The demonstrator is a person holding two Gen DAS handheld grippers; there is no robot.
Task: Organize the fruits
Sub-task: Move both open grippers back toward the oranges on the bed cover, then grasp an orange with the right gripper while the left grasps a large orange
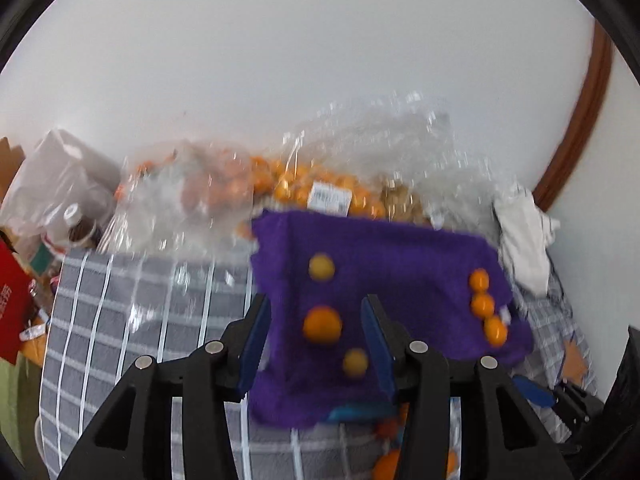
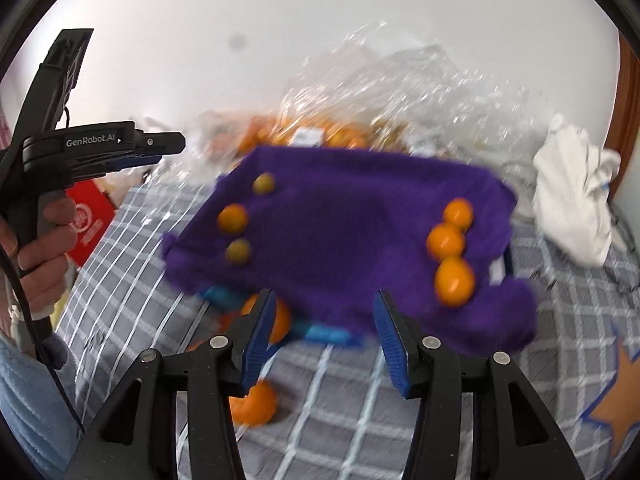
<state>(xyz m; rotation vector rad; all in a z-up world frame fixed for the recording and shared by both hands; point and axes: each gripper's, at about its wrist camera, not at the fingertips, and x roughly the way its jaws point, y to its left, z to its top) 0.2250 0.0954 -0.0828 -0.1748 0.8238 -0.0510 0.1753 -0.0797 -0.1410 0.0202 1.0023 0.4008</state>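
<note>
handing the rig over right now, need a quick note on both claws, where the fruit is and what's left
Left claw: open, empty, above the purple cloth.
Right claw: open, empty, at the cloth's near edge.
On the cloth: two groups of three small fruits. Left group is one orange between two greenish-yellow; right group is a touching row of three orange ones.
Loose oranges lie on the checked bedspread just in front of the cloth.
Many more fruits sit in the clear plastic bag behind the cloth.
Done: six fruits laid out. Left: probably the loose and bagged fruit.
</note>
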